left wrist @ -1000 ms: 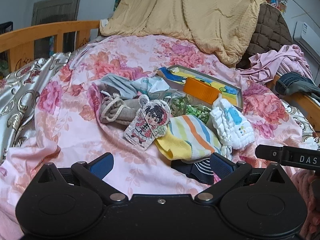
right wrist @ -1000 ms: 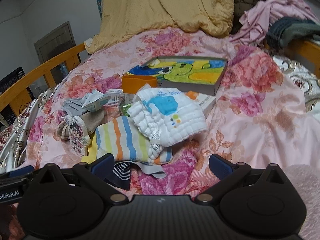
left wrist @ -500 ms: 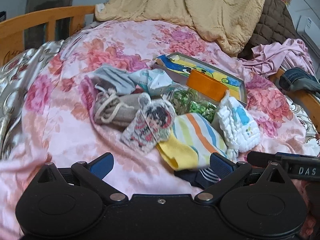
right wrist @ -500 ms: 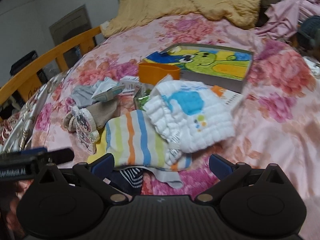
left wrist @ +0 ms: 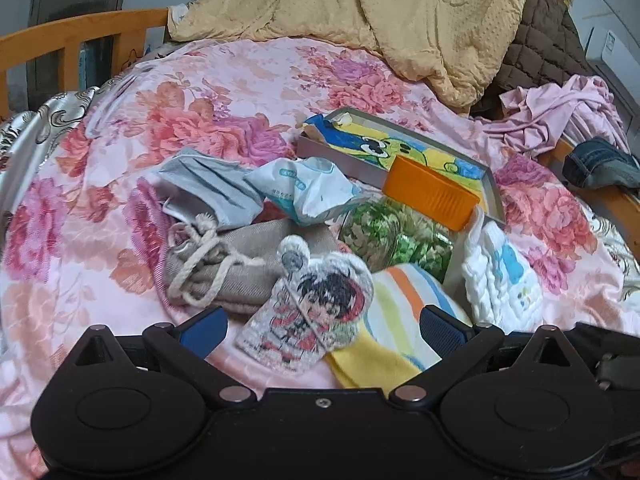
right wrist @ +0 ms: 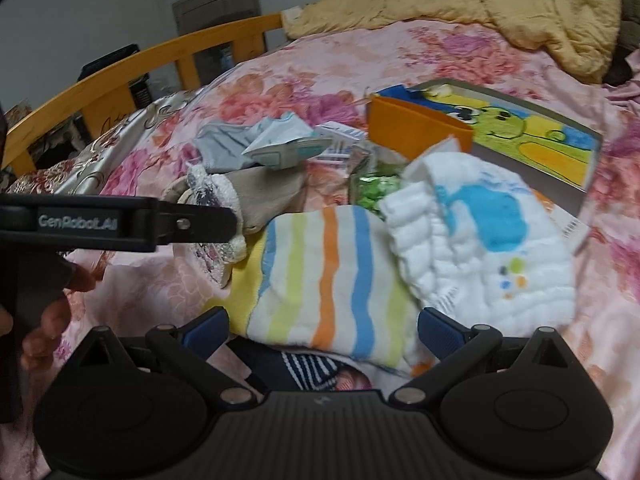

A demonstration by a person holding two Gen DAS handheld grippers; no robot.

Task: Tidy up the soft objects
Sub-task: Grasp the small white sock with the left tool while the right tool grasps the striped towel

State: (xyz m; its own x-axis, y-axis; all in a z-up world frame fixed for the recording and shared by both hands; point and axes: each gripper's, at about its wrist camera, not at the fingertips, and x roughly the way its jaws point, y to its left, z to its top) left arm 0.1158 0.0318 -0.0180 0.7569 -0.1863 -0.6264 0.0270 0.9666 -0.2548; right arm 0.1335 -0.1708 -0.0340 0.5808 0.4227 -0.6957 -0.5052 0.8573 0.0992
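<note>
Right between my left gripper (left wrist: 323,330)'s wide-open fingers sits the cartoon plush tag (left wrist: 316,308), long axis running away from me, I think; right gripper (right wrist: 322,330), equally spread, straddles the striped sock (right wrist: 332,276).

I see a bed with a wooden rail (left wrist: 80,32) and a pink flowered cover (left wrist: 224,88) spread across it. Lying on the cover, close together, are a grey face mask (left wrist: 208,188), a crumpled white packet (left wrist: 308,192), a beige drawstring pouch (left wrist: 232,276), a cartoon plush tag (left wrist: 316,312) resting partly on the pouch, a striped sock (right wrist: 332,276), a white folded cloth (right wrist: 480,248) overlapping the sock, and a flat box with a cartoon picture (left wrist: 404,156). A yellow blanket (left wrist: 380,12) is heaped at the far end, and a pink garment (left wrist: 560,116) is bunched at the right edge.
</note>
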